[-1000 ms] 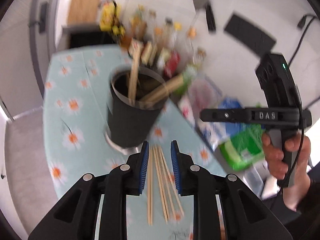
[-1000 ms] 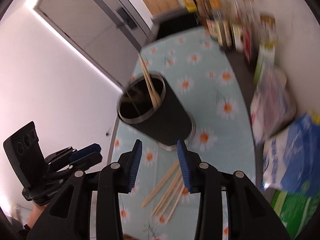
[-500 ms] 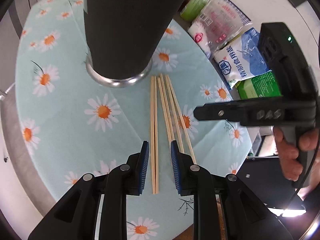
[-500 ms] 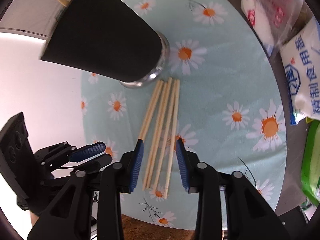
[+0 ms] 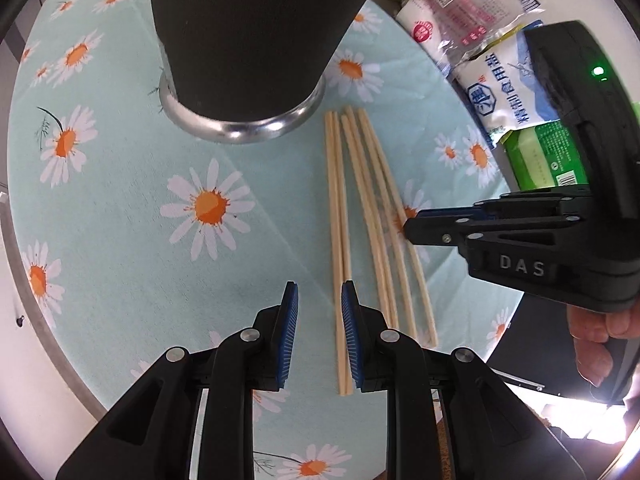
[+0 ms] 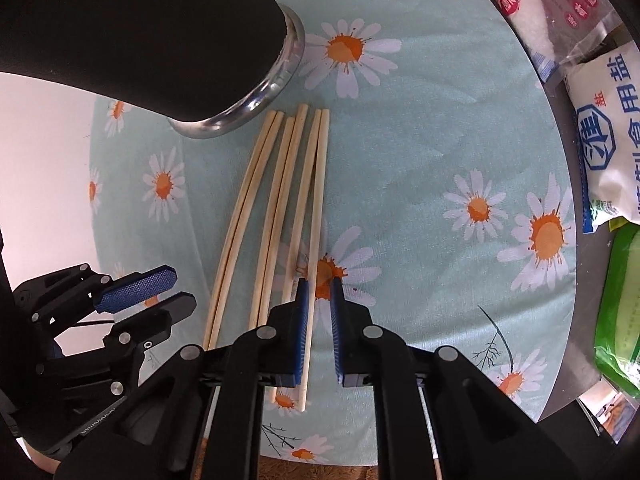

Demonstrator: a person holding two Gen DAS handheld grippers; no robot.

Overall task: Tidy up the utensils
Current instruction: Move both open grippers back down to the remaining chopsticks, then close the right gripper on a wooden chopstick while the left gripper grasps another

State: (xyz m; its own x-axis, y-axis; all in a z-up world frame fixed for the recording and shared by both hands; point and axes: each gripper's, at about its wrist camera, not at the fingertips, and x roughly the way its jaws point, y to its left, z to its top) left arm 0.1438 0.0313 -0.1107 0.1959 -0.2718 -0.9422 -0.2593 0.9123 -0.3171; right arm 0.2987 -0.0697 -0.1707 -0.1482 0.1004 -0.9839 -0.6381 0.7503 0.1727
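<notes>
Near the table's [image 5: 120,248] front edge, we are holding the left gripper [image 5: 318,336] part-open beside six chopsticks [image 5: 340,216]; the right gripper [image 6: 319,332], narrowly open, straddles the rightmost stick below the black holder [image 5: 248,32].

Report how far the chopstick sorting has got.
Done: nothing visible; the black holder's inside is out of frame. In hand: nothing; the right claw straddles the rightmost chopstick, and the left claw is open. Left: all six chopsticks on the cloth.

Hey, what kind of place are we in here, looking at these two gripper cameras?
Probably a home kitchen or dining spot: a daisy-print tablecloth, loose wooden chopsticks beside a black utensil holder, and food packets including a salt bag.
</notes>
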